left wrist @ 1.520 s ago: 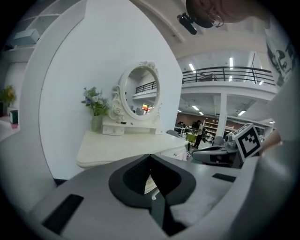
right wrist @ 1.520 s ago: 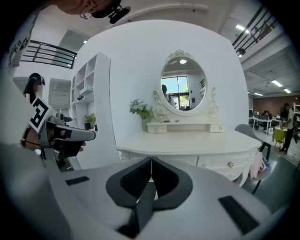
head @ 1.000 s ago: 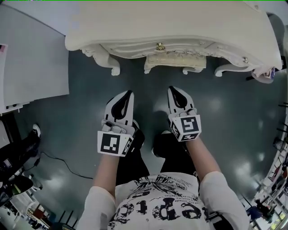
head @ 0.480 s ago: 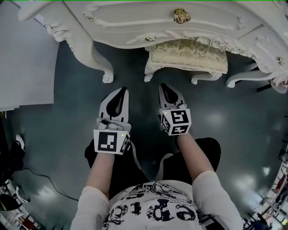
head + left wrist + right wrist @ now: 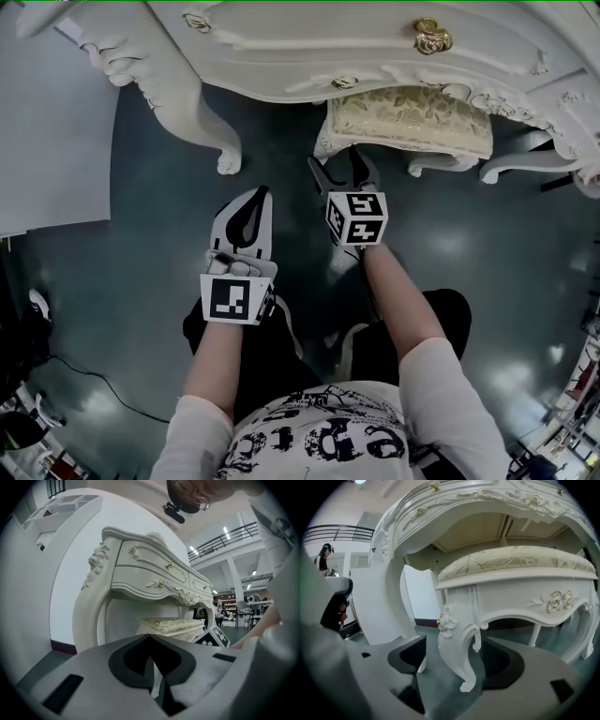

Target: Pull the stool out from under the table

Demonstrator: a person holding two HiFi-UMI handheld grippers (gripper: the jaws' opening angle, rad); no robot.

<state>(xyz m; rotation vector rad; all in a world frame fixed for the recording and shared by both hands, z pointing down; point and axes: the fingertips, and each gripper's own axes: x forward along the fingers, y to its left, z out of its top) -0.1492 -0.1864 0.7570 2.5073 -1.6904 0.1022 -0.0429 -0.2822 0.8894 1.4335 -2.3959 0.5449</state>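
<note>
Stool (image 5: 410, 117) is seen tucked under the carved white table (image 5: 281, 56), with its near edge showing. The right gripper (image 5: 339, 167) is placed at a front leg (image 5: 459, 634): its jaws, just opened wide, are set either side without pressing. The left gripper (image 5: 262, 194) is seen closed and empty, back from the stool.

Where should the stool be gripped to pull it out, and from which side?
On the stool, grip the near front leg, coming in level from the open front side. It's a slim upright post at the edge of the table, while the seat rail looks too broad. The right hand-held gripper has just been opening its jaws, and that leg stands between them, not yet pinched.
</note>
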